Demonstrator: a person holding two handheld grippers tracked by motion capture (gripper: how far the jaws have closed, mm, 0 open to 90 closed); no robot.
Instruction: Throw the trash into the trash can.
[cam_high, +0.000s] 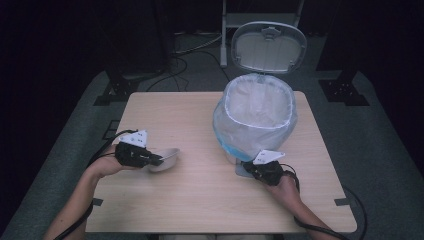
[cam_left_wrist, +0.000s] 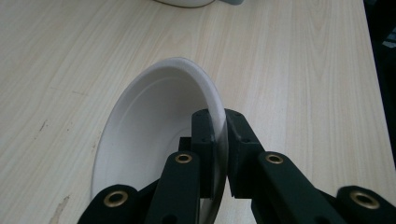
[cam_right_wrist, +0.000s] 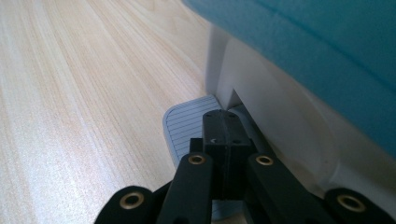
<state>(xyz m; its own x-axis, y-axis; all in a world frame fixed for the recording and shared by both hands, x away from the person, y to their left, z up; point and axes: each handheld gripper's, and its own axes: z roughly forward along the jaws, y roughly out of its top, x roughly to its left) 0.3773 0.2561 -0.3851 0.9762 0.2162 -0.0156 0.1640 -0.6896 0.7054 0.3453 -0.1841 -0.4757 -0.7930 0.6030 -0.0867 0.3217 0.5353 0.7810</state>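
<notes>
A white bowl (cam_high: 169, 158) is tilted over the left half of the wooden table (cam_high: 190, 200). My left gripper (cam_high: 156, 161) is shut on its near rim. In the left gripper view the jaws pinch the rim of the bowl (cam_left_wrist: 154, 121), one pad inside and one outside, at my left gripper (cam_left_wrist: 221, 140). A pedal bin (cam_high: 255, 122) with a pale liner stands at the right, its lid (cam_high: 268, 47) raised. My right gripper (cam_high: 249, 170) is shut, its tips (cam_right_wrist: 226, 128) resting on the grey ribbed pedal (cam_right_wrist: 184, 123) at the bin's foot.
The bin's white base (cam_right_wrist: 280, 121) and blue liner (cam_right_wrist: 317, 42) loom close on the right of the right gripper view. Cables trail from both grippers off the table's near edge. Dark stands and cables sit on the floor beyond the far edge.
</notes>
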